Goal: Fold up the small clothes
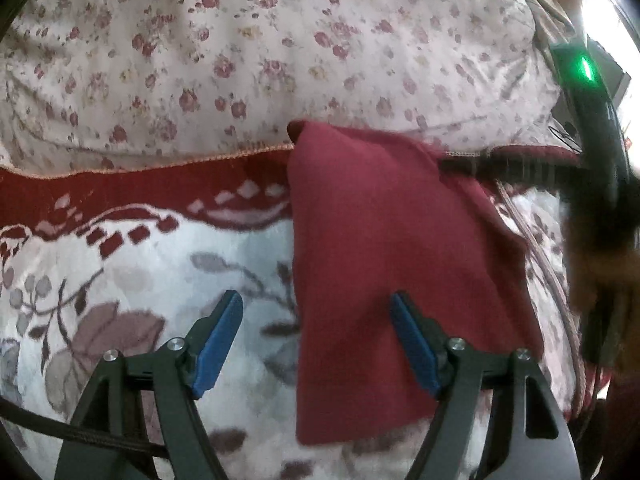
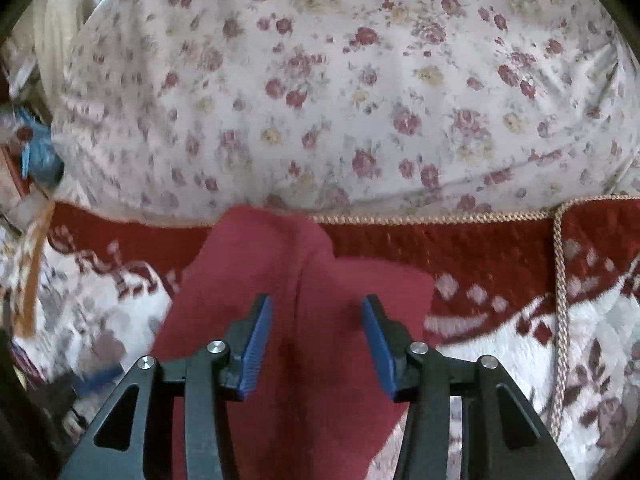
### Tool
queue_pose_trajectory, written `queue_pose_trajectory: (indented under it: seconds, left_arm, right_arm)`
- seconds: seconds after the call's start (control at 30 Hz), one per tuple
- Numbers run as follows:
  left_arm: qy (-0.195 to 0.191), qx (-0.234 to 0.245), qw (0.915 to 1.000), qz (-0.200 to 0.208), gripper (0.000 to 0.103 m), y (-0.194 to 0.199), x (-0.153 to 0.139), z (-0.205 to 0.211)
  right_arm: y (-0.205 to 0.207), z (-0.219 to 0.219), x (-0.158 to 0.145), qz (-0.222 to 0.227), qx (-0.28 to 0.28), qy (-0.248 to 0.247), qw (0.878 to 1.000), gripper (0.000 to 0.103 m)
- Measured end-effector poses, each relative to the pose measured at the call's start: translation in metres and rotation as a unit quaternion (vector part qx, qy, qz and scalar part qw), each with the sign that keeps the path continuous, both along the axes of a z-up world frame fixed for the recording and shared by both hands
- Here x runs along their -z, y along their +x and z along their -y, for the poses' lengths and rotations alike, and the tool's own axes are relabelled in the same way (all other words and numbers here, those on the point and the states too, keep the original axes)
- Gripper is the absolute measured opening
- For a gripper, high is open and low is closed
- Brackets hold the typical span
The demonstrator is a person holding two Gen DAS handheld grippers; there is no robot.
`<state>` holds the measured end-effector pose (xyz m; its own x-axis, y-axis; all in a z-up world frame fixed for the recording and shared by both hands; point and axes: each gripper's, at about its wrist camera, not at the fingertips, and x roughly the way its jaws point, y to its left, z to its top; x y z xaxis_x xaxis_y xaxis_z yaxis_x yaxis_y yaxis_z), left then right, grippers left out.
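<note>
Already partly doubled over, the small dark-red knit garment (image 1: 392, 248) lay on the red-and-white floral woven blanket (image 1: 120, 280) of a bed, its far corner reaching the edge of the pale rose-print quilt (image 1: 240, 40) behind. The right gripper (image 2: 317, 340) hovered over the cloth with its blue-padded fingers (image 2: 258, 344) parted and nothing between them; the left gripper (image 1: 316, 340) stood spread wider, one finger over the blanket and one over the garment's left edge, pinching nothing. With no pad on it, the raised layer at the middle ridge could slump back or spring open, and a grab at that ridge might catch both layers or the blanket beneath, dragging the piece askew. The garment's near end was cut off behind the finger mounts, so its shape and kind stayed unclear; the right edge in the left wrist view was smeared by blur, and clutter at the frame borders could not be made out.
</note>
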<state>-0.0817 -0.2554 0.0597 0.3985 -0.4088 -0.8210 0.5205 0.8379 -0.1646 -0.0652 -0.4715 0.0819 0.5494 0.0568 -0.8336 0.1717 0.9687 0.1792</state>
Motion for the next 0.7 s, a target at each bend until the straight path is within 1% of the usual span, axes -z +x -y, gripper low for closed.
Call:
queue_pose_trajectory:
  seconds: [0.07,0.1,0.13,0.17,0.2,0.27,0.33,0.5,0.6,0.63,0.67,0.7]
  left_arm:
    - [0.013,0.005,0.9999,-0.005,0.077,0.006,0.008,0.008]
    - [0.014,0.006,0.9998,-0.01,0.078,0.008,0.012,0.011]
    - [0.014,0.004,0.9998,-0.014,0.081,0.01,0.016,0.013]
    - [0.014,0.004,0.9998,-0.016,0.083,0.01,0.018,0.014]
    - [0.016,0.004,0.9997,-0.016,0.083,0.01,0.019,0.015]
    - [0.018,0.005,0.9997,-0.013,0.084,0.009,0.02,0.015]
    - [0.022,0.005,0.9997,-0.006,0.084,0.007,0.019,0.015]
    - [0.024,0.001,0.9997,0.0,0.084,0.003,0.017,0.017]
    - [0.027,0.0,0.9996,0.003,0.084,0.0,0.017,0.019]
    - [0.03,0.0,0.9995,0.004,0.084,-0.001,0.017,0.02]
    - [0.032,0.001,0.9995,0.005,0.085,-0.002,0.017,0.02]
    - [0.034,0.001,0.9994,0.007,0.085,-0.003,0.017,0.02]
  right_arm:
    - [-0.004,-0.001,0.015,-0.02,0.004,-0.04,0.999,0.051]
    - [-0.004,0.003,0.027,-0.025,0.007,-0.043,0.999,0.051]
    - [-0.005,0.008,0.034,-0.023,0.012,-0.037,0.999,0.051]
    - [-0.006,0.014,0.04,-0.016,0.018,-0.027,0.999,0.055]
    - [-0.01,0.02,0.044,-0.007,0.027,-0.009,1.0,0.056]
    - [-0.017,0.027,0.043,0.001,0.038,0.023,0.999,0.057]
    - [-0.025,0.027,0.036,0.001,0.041,0.032,0.999,0.057]
    - [-0.06,0.013,0.012,0.015,0.037,0.023,0.999,0.061]
    - [-0.068,0.005,0.023,-0.002,0.032,0.001,0.999,0.063]
    - [-0.069,0.007,0.028,-0.004,0.034,-0.002,0.999,0.068]
    - [-0.069,0.007,0.034,-0.003,0.038,-0.011,0.999,0.076]
    - [-0.07,0.008,0.037,-0.001,0.04,-0.02,0.999,0.081]
